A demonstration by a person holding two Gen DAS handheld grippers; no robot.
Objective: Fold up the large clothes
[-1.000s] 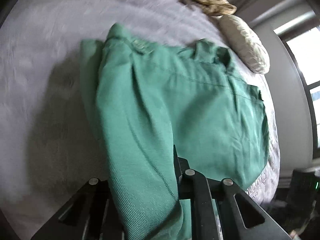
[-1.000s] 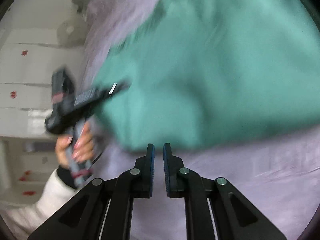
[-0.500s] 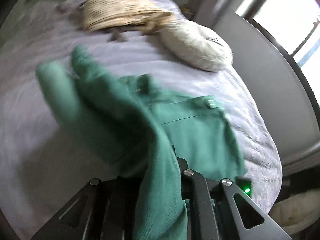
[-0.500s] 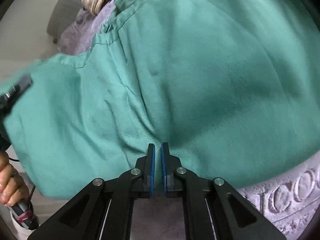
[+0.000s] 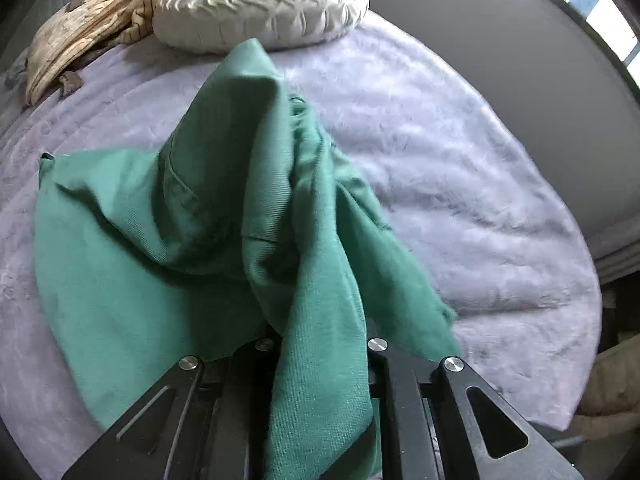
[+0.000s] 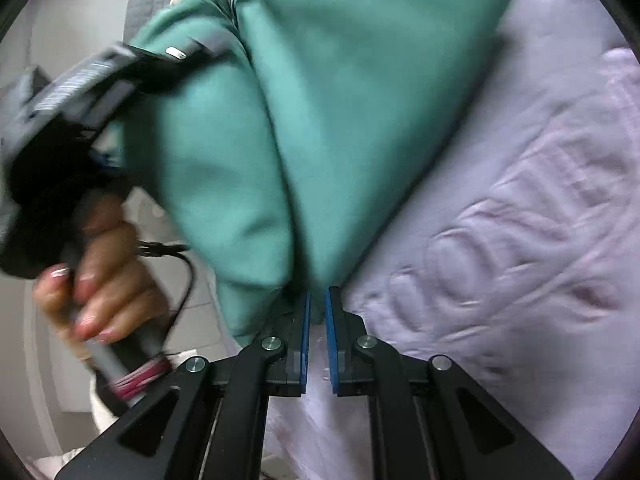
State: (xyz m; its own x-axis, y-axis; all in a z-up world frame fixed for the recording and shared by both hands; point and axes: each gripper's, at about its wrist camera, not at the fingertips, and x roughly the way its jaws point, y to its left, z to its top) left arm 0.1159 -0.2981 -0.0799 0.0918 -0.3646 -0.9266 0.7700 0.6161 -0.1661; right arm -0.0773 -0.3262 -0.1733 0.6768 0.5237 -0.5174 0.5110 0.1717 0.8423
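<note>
The right gripper (image 6: 316,306) pinches the lower edge of the green garment (image 6: 320,100) above the lilac bedspread (image 6: 520,240); beside the garment, a hand (image 6: 100,276) grips the left gripper (image 6: 192,50).

Soft purple blanket (image 5: 460,168) spread out below and ahead of the gripper, with curly stitched shapes (image 6: 500,248) just to its right. Round white pillow (image 5: 260,4) far ahead at the top. Crumpled tan cloth (image 5: 92,24) touching the pillow's left side. Gray wall (image 5: 520,48) off to the right, bright window (image 5: 600,12) past it.
</note>
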